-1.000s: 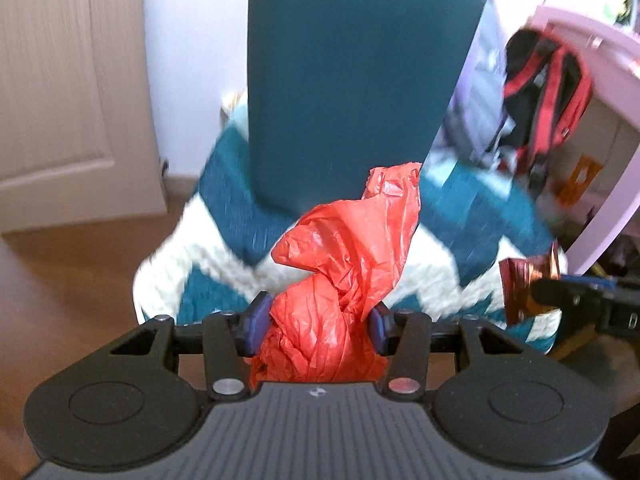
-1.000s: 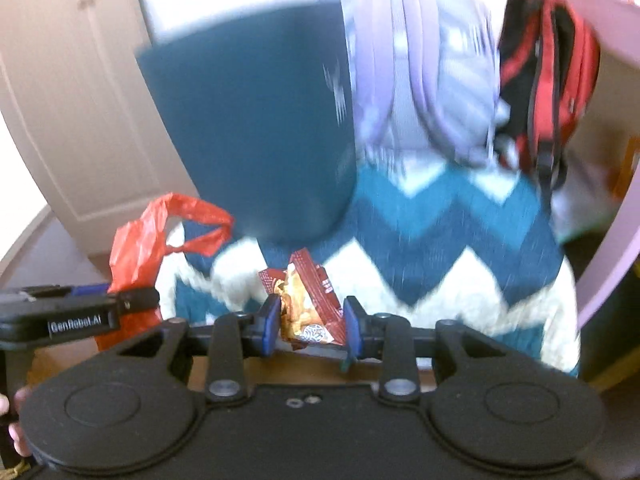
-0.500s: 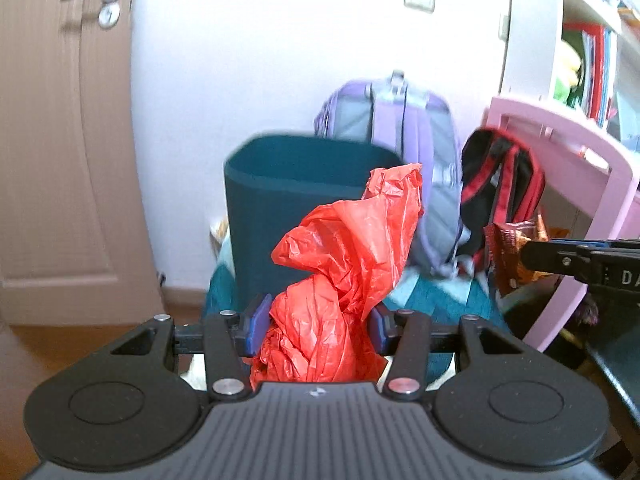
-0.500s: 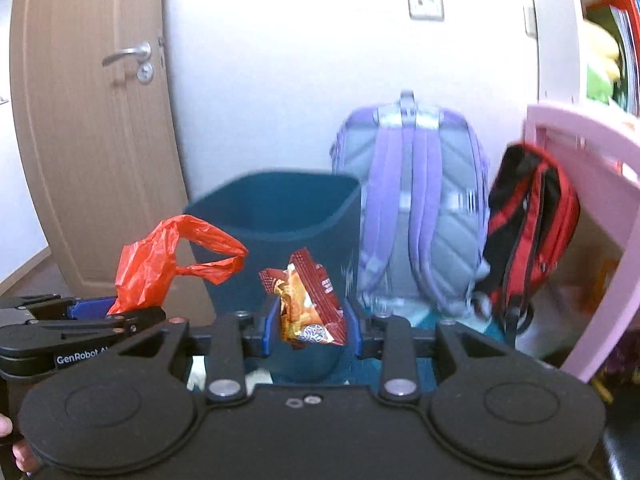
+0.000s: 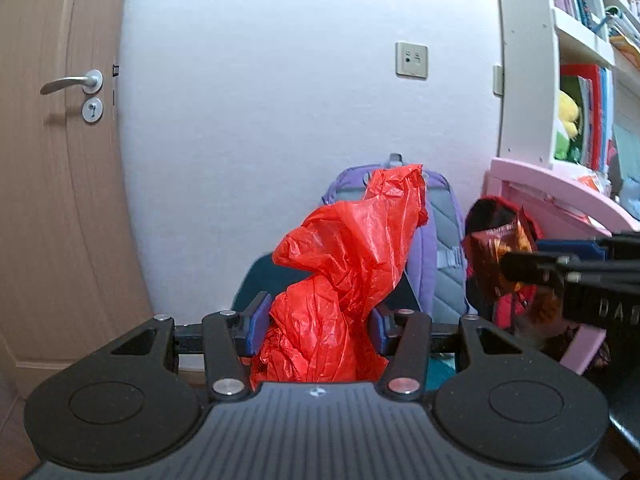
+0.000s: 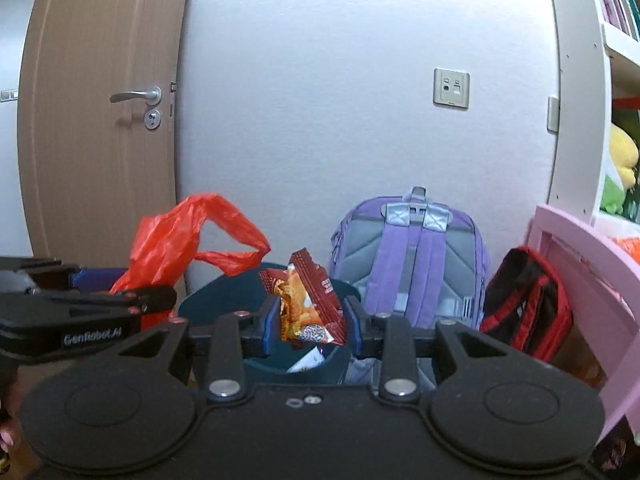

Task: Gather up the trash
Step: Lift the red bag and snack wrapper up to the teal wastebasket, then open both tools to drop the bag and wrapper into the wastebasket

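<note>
A crumpled red plastic bag [image 5: 344, 280] stands up between the blue pads of my left gripper [image 5: 316, 326], which is shut on it. My right gripper [image 6: 312, 326] is shut on a red and orange snack wrapper [image 6: 308, 304]. Behind and below both grippers stands a dark teal trash bin [image 6: 212, 304] with some paper inside; in the left wrist view only slivers of the bin [image 5: 260, 280] show behind the bag. The right gripper with its wrapper [image 5: 500, 256] shows at the right of the left wrist view, and the left gripper with its bag [image 6: 172, 244] at the left of the right wrist view.
A purple backpack [image 6: 412, 260] leans on the white wall behind the bin, with a red and black backpack [image 6: 528, 304] beside it. A pink chair [image 6: 592, 272] and a white bookshelf [image 5: 528, 80] stand at right. A wooden door [image 6: 100, 120] is at left.
Both grippers have risen with their loads. The view has swung up from the chevron rug and the bin's side to the wall, and the bin now sits low behind the fingers.
</note>
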{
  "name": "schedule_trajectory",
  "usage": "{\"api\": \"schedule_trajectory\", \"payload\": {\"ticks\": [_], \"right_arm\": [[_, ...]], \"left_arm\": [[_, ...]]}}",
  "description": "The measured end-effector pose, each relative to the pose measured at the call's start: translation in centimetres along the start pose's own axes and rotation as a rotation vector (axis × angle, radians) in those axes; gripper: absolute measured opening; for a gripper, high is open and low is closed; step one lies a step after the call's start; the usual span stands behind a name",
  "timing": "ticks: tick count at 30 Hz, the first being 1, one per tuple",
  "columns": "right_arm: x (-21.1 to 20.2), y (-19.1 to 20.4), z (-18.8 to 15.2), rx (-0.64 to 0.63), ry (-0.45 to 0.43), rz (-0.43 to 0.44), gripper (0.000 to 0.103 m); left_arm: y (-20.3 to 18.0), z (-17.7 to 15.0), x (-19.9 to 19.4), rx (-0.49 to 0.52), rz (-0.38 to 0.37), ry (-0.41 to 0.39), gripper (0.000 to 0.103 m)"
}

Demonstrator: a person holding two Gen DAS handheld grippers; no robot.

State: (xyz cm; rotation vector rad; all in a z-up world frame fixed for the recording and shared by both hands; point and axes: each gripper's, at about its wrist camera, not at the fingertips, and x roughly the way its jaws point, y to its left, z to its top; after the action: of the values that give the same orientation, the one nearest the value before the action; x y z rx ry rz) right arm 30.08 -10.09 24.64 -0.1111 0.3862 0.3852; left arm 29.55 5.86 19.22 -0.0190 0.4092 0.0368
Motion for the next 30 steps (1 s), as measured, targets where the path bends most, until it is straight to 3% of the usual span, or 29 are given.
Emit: {"api": "schedule_trajectory", "payload": {"ticks": [6, 11, 19, 30], "right_arm": [[3.8, 0.6, 1.0, -0.018, 0.024, -0.009, 0.032], [7.8, 0.8, 0.6, -0.037, 0.076, -0.009, 0.032], [13.6, 1.2, -1.2, -0.073, 0.18, -0.005, 0.032], [18.2, 2.1, -2.9, -0.102, 0.292, 0.016, 0.033]], "left_arm": [[1.2, 2.7, 3.5, -0.029, -0.003, 0.021, 0.049], [1.5, 3.2, 7.6, -0.038, 0.008, 0.064, 0.049], [1.9, 1.8, 14.3, -0.039, 0.01, 0.161, 0.049], [1.7, -0.8, 19.5, -0.022, 0.015, 0.272, 0.05]]}}
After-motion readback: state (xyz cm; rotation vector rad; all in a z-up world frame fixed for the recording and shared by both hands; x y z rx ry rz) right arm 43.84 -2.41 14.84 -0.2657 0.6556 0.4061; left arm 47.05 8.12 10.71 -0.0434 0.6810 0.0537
